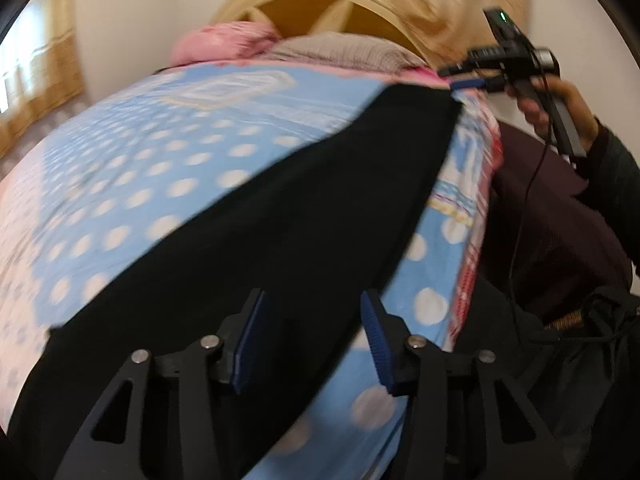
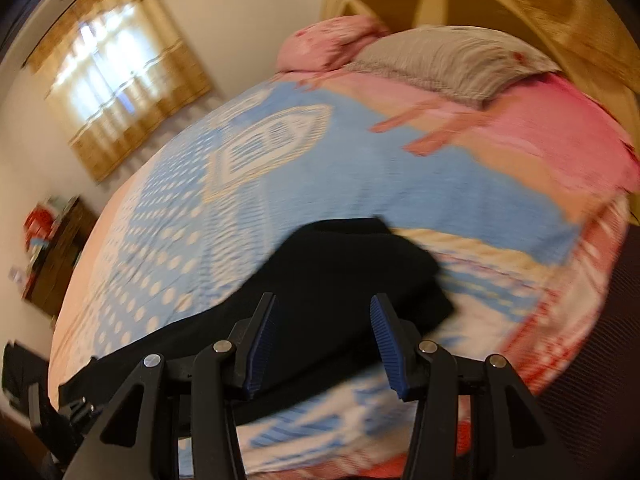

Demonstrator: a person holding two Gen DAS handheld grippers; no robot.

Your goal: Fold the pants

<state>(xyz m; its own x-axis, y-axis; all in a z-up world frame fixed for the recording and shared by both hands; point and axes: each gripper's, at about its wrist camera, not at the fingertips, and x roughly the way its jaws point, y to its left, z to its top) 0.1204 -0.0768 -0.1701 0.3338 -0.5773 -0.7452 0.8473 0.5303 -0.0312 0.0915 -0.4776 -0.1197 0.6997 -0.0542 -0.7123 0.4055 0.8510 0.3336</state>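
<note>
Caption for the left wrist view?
Open left gripper above long black pants laid on blue polka-dot bedspread.

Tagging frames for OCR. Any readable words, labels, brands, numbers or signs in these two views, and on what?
None readable.
bedspread: a white shield-shaped motif that may hold letters, too blurred to read in either view.
right claw: its body shows a green light in the left wrist view, no legible marking.
black pants: no label or tag showing.
dark cabinet: red items on it, blurred, nothing legible.
</note>
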